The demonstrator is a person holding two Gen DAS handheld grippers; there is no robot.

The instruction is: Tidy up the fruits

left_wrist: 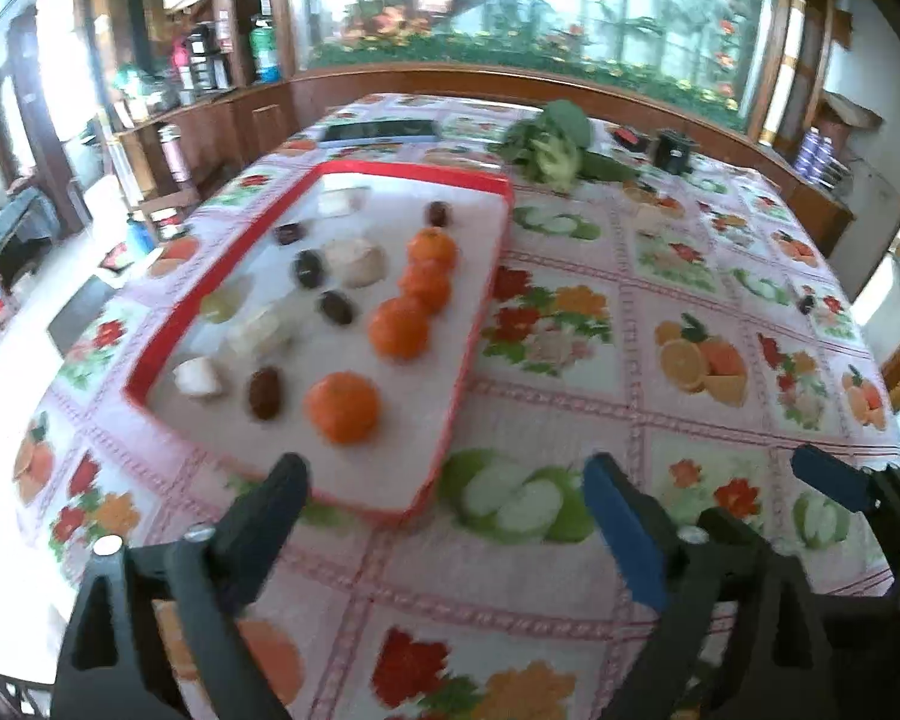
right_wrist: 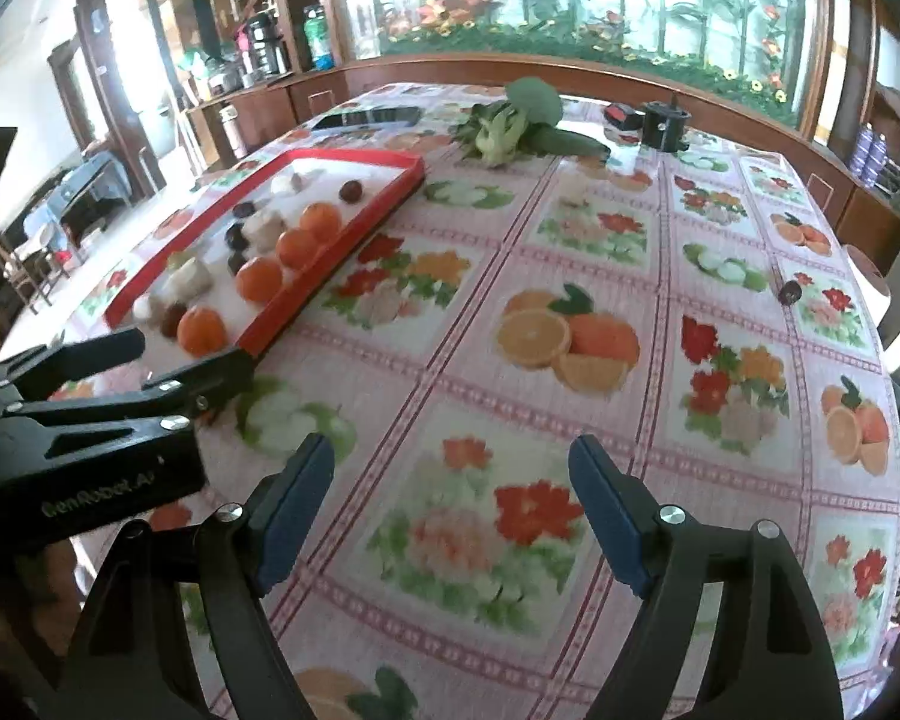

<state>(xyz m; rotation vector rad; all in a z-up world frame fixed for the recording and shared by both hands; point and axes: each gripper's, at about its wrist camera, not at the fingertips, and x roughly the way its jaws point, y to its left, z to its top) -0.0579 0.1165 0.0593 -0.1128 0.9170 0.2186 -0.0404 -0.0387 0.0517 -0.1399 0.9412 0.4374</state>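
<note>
Red-rimmed tray (left_wrist: 498, 252) toward the desk's (right_wrist: 570, 228) left edge, carrying four oranges (left_wrist: 343, 408) in a line, dark fruits and pale ones. One dark fruit (right_wrist: 789, 292) alone near the right edge. Wide bare cloth between. Left claw (left_wrist: 444, 516) wide, empty, at the tray's near corner. Right claw (right_wrist: 452, 504) wide, empty, low over the near edge.

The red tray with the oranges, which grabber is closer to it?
Left. The left gripper hovers open right at the near edge of the red tray. The right gripper is open too, over bare tablecloth, farther to the tray's right.
</note>
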